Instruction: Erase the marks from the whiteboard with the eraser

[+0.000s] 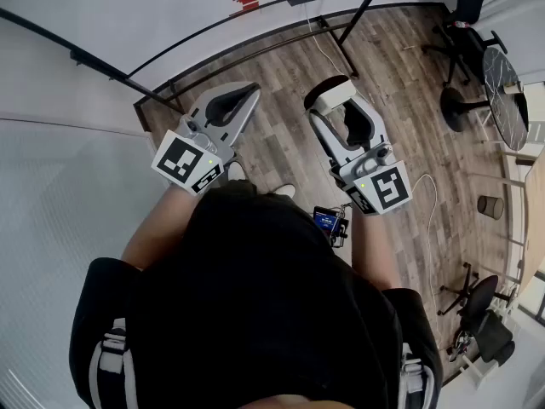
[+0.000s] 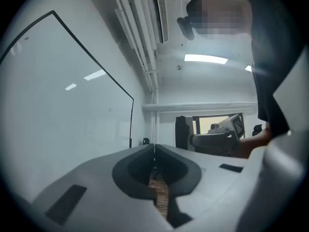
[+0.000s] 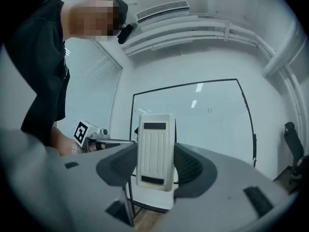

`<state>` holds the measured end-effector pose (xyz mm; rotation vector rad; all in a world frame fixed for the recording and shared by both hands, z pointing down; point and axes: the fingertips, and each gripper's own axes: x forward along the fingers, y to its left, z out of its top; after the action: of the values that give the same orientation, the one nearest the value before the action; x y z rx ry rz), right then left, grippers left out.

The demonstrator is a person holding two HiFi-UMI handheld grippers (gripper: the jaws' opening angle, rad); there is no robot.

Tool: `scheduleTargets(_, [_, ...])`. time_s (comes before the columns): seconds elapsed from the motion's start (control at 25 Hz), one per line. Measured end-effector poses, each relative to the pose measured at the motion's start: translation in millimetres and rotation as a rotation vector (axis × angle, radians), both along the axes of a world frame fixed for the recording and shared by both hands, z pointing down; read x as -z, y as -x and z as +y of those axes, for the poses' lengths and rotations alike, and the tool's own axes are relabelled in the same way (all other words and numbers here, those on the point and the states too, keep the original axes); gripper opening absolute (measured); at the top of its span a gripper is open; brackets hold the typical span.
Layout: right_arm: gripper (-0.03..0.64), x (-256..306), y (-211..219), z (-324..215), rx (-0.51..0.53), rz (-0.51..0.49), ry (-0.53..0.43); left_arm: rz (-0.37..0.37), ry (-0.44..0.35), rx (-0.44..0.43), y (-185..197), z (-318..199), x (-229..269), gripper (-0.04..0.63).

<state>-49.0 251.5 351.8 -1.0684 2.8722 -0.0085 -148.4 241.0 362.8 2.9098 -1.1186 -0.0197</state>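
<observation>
The whiteboard [image 3: 207, 124] stands ahead of me in a black frame, with a small dark mark [image 3: 209, 110] near its upper middle. From the left gripper view the same board [image 2: 63, 105] fills the left side, and a faint mark [image 2: 110, 109] shows on it. My right gripper [image 1: 334, 100] is shut on the white ribbed eraser [image 3: 155, 151], which stands upright between the jaws; it appears in the head view as the eraser [image 1: 336, 95]. My left gripper [image 1: 251, 88] hangs beside it, shut and empty, its tips meeting [image 2: 154, 146]. Both grippers are short of the board.
The board's black stand legs [image 1: 341, 41] rest on the wooden floor [image 1: 281, 126]. Office chairs [image 1: 464, 7] and a round dark table [image 1: 507, 83] stand at the right. A white cable [image 1: 430, 203] and a small cylinder [image 1: 490, 205] lie on the floor.
</observation>
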Motion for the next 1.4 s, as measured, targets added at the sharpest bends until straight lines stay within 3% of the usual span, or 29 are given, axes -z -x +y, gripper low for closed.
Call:
scheduleTargets(0.72, [0.235, -6.3, -22.6, 20.5, -0.031, 0.076, 0.018, 0.007, -0.021, -0.087, -39.7, 13.4, -4.0, 0.006])
scheduleTargets(1.4, [0.235, -11.7, -104.7, 32.1, -0.132, 0.071, 0.003, -0.007, -0.028, -0.128, -121.2, 17.2, -2.6, 0.007])
